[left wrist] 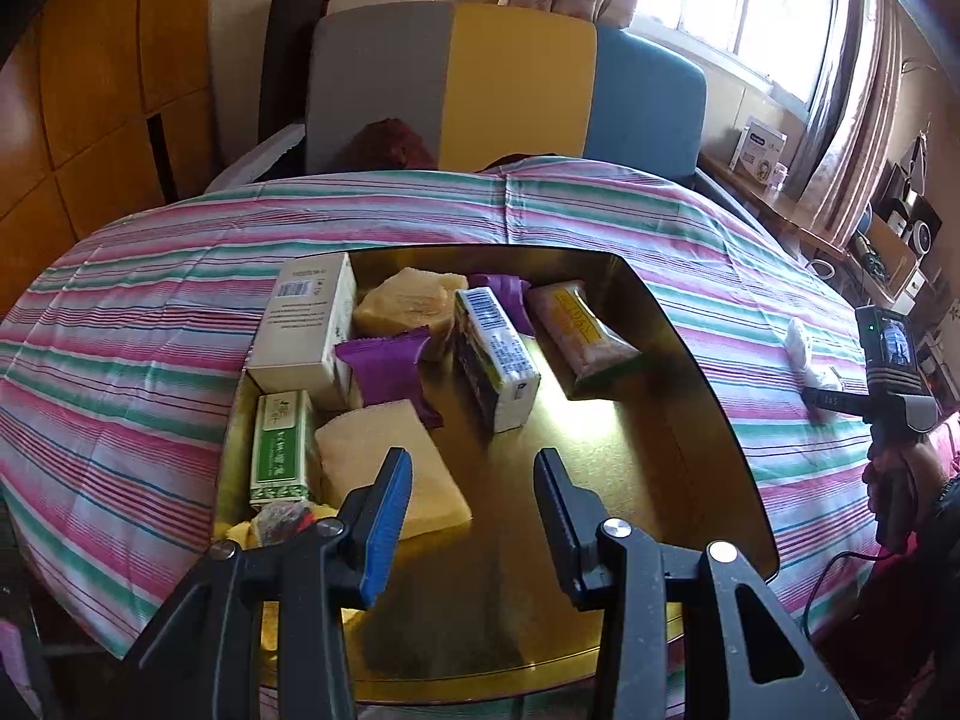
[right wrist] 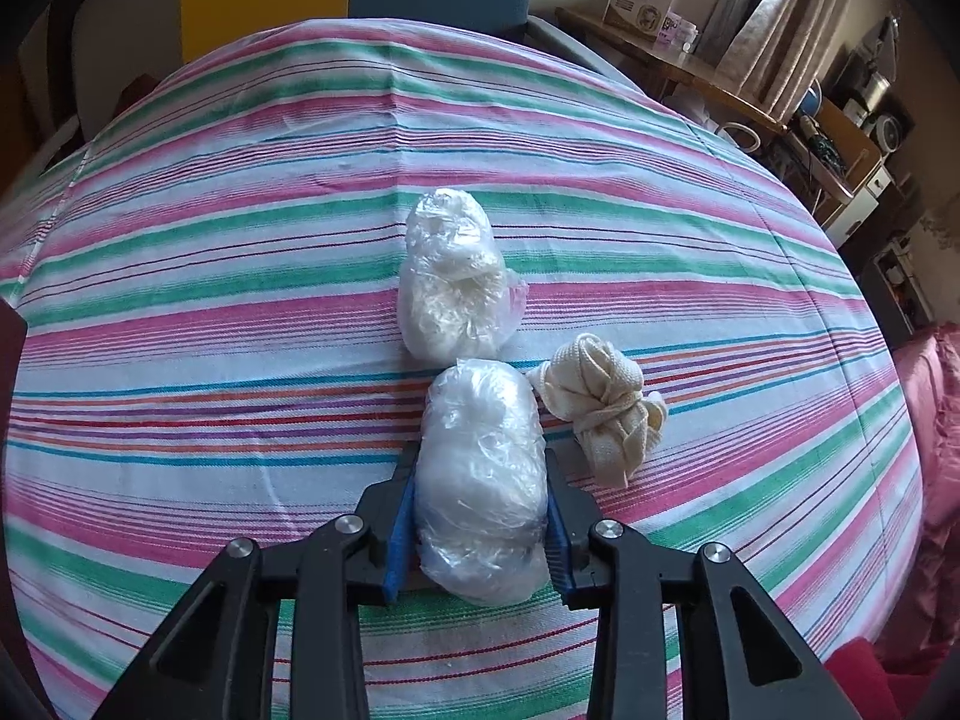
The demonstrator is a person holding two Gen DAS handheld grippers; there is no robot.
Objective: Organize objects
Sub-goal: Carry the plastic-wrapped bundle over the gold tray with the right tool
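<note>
Three soft things lie on the pink, green and white striped tablecloth (right wrist: 240,276): two crinkly clear-plastic-wrapped white bundles and one knotted cream woven cloth bundle (right wrist: 603,405). The near wrapped bundle (right wrist: 480,480) sits between the right gripper (right wrist: 480,474) fingers, blue pads pressing its sides; the far wrapped bundle (right wrist: 450,276) lies just beyond it, the cloth bundle just beside it on the right. Bare cloth surrounds them. The left gripper (left wrist: 474,480) hangs narrowly parted, holding nothing, over the shiny gold rectangular tray (left wrist: 690,360), near its flat pale sponge-like block (left wrist: 390,468)
</note>
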